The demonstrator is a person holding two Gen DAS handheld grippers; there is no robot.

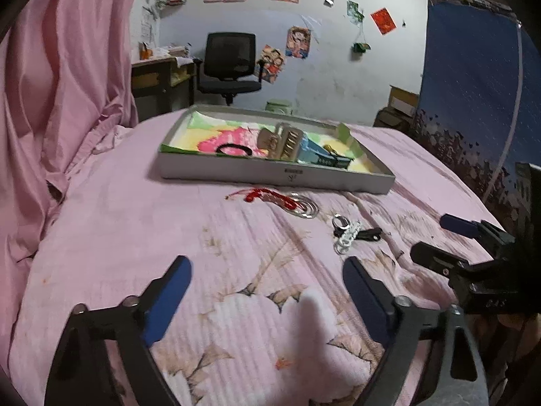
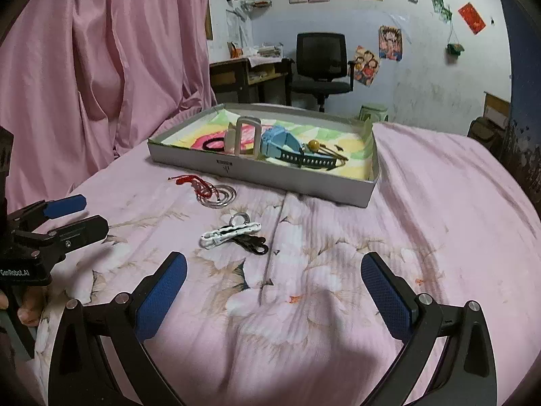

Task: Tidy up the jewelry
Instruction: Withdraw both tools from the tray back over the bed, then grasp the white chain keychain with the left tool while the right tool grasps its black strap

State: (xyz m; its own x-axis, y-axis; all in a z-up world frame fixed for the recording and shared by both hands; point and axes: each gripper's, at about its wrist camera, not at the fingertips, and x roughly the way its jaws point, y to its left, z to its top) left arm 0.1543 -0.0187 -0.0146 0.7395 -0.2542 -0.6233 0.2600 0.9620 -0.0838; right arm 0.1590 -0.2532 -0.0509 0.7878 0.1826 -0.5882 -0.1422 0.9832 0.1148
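Two grippers are held over the pink bedspread [image 2: 439, 203] — left gripper [image 1: 267, 280] and right gripper [image 2: 274, 270], jaws parted wide, nothing gripped. Beyond them, two hair clips are seen — one white [image 2: 230, 231], one black [image 2: 252, 245] — then one ring [image 2: 239, 219], one red cord [image 2: 199, 182], and one grey tray [image 2: 270, 169].

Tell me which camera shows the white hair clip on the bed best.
The right wrist view: the white hair clip lies lengthwise, close and sharp. In the left wrist view it appears foreshortened, smaller and slightly blurred.
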